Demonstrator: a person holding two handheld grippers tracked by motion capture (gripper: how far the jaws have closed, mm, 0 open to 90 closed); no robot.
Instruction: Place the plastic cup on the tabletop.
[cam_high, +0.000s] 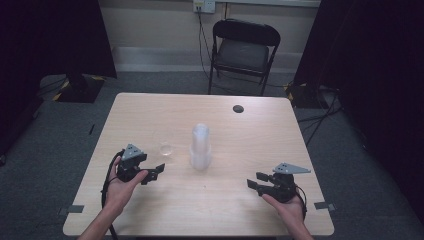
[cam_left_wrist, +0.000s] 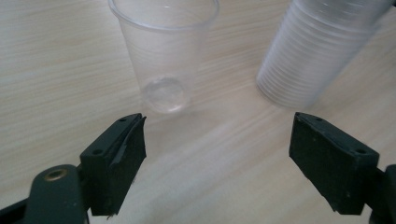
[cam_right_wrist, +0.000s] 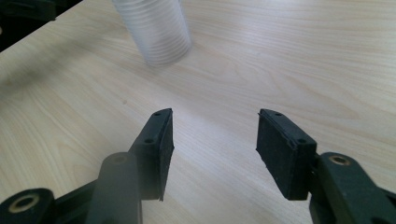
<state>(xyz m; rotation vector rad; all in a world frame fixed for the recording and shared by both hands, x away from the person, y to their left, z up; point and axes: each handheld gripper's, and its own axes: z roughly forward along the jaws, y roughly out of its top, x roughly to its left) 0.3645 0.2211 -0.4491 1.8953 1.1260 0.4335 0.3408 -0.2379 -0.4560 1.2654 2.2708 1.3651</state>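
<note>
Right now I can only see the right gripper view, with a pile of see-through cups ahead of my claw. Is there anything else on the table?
Observer: Yes. A single clear cup stands upright beside the stack of cups, in front of the left claw.
Operator: Is the left claw holding it?
Observer: No. In the left gripper view its jaws are spread wide and the cup stands apart, beyond them.
Operator: Is my own claw near the pile?
Observer: From the high view, the right claw sits off to the stack's right, nearer the person, with bare table between.
Operator: What's past the table?
Observer: A black folding chair stands behind the far edge.
</note>
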